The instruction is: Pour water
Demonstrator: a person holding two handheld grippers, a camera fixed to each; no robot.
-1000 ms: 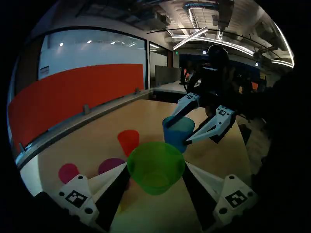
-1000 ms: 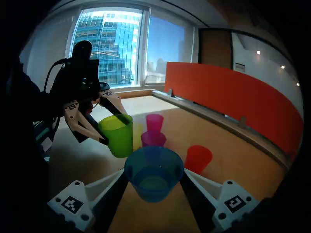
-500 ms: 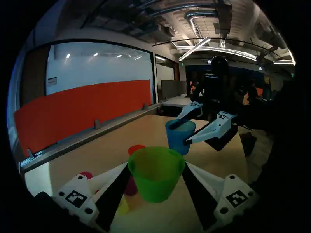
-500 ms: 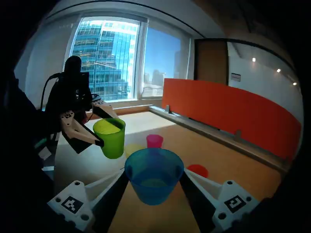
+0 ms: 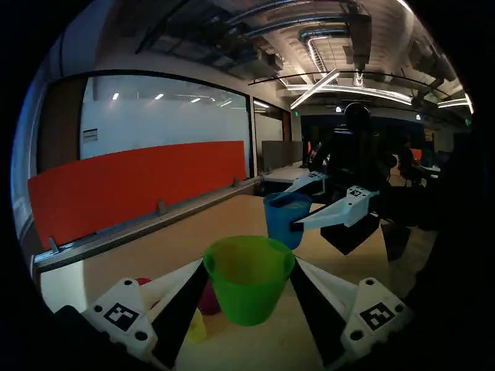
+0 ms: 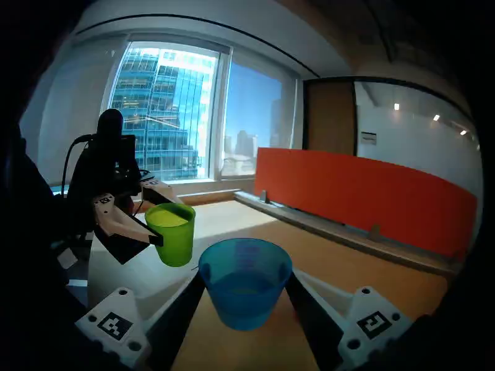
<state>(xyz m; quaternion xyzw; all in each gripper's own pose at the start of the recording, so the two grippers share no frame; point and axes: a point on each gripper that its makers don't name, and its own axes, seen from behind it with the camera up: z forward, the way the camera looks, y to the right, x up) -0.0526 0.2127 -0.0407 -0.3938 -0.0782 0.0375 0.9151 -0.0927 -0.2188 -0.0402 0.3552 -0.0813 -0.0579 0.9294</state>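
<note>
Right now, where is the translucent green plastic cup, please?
The translucent green plastic cup sits between the fingers of the left gripper; in the right gripper view it hangs left of the blue plastic cup.

Bright sun comes through the window (image 6: 179,111) onto the table (image 6: 235,216). The left gripper view is dim under ceiling lights (image 5: 315,89). Edges bend.

A wooden table (image 5: 204,226) runs beside a long orange panel (image 5: 124,185). Low in the left gripper view sit 2 small cups, a yellow cup (image 5: 197,328) and a magenta cup (image 5: 209,301). A window (image 6: 167,117) shows glass towers.
</note>
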